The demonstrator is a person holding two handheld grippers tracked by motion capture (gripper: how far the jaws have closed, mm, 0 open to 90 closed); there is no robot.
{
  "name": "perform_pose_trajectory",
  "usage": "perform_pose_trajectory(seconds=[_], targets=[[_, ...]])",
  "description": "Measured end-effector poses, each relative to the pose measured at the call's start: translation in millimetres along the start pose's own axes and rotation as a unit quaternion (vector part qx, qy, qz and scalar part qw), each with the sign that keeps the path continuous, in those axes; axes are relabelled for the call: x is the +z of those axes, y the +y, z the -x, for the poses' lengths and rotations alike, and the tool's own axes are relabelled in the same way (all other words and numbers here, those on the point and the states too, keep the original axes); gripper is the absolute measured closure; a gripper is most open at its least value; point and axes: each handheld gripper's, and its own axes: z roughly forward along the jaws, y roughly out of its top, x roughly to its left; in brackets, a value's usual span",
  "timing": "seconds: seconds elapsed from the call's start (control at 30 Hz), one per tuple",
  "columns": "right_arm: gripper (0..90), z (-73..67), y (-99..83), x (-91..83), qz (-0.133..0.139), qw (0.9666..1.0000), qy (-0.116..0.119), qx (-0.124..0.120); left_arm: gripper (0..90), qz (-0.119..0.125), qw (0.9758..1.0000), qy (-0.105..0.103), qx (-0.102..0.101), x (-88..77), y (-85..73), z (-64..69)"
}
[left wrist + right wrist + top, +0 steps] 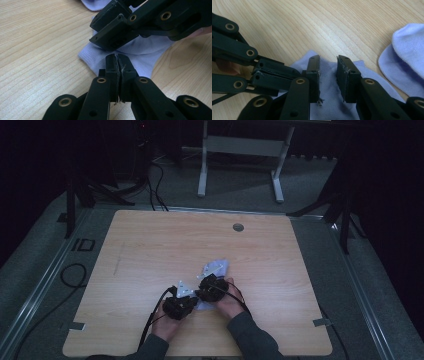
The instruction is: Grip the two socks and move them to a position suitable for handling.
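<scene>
Left gripper [119, 62]: jaws together, clamped on the near edge of the pale blue sock [142, 51], which lies flat on the table [150, 250] near the front edge. Right gripper [328, 72]: jaws apart, astride the cloth, not pressing. The sock's long axis runs away from both grippers toward its folded far end [407, 47]. The right gripper is nearer that end.

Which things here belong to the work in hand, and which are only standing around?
Belonging to the work:
- pale lilac sock on the table
- left claw, shut at the sock's edge
- right claw, open over the sock

Standing around:
- round grommet hole in the tabletop
- white desk frame on the floor behind
- black floor cables
</scene>
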Motion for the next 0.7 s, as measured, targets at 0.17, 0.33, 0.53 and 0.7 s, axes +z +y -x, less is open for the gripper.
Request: perform_pose_trajectory(seconds=[0.17,0.33,0.53,0.7], targets=[[83.3,-0.5,1.3,0.5,-0.008,0.9998,-0.019,-0.006,87.5,0.0,1.0,0.0,-0.001,0.0,-0.1,0.0],[87.8,2.2,0.9,-0.9,-0.004,0.9998,-0.018,0.005,87.5,0.001,1.0,0.0,-0.001,0.3,-0.1,0.2],[88.1,1.7,0.5,-11.6,0.011,0.9997,-0.021,0.006,87.5,0.001,1.0,0.002,0.0,0.4,-0.3,0.2],[88.1,4.1,-1.6,-28.9,0.03,0.9993,-0.02,0.015,87.5,0.003,1.0,0.002,-0.002,0.4,-0.4,0.3]])
